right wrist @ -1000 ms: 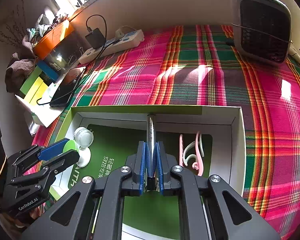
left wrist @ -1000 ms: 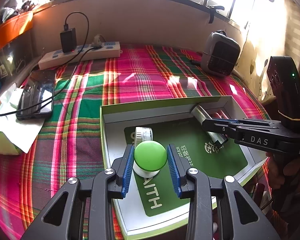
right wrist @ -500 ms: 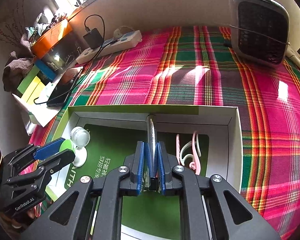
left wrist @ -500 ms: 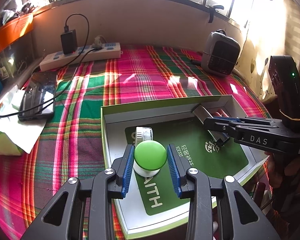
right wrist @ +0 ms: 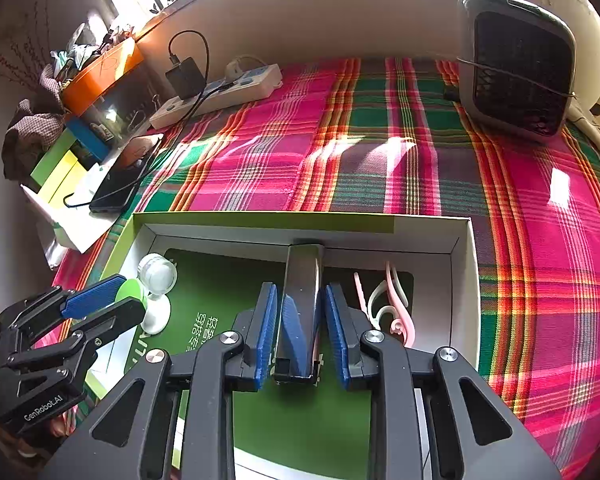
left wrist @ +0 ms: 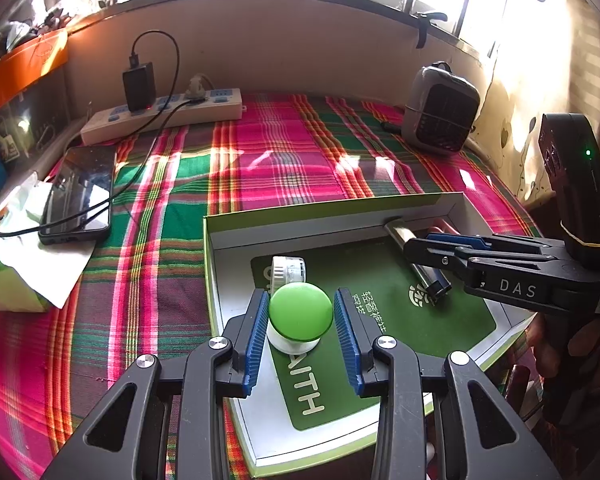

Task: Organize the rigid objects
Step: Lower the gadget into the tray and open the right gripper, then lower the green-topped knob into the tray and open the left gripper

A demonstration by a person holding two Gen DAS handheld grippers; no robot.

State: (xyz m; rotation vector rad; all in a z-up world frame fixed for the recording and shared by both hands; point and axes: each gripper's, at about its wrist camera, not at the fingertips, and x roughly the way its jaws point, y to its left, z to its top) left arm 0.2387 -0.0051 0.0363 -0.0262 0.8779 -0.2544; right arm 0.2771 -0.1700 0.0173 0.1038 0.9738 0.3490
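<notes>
Below, the right tool (right wrist: 302,328), whose jaws have just been opening, stands released around a dark metal bar (right wrist: 303,284) that lies in the shallow box (right wrist: 268,222) with its far end against the back wall, beside pink clips (right wrist: 394,300). Meanwhile the left tool (left wrist: 301,338) brackets a green-capped white piece (left wrist: 300,314) near the box's left wall, pads parted and not pressing it, on a plaid-covered table (left wrist: 260,160).

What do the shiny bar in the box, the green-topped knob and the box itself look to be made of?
Bar: probably polished metal; it mirrors the blue pads beside it. Green-topped knob: likely smooth plastic, uniform colour with a soft sheen. Box: apparently printed cardboard; thin folded walls, matte white inside.
</notes>
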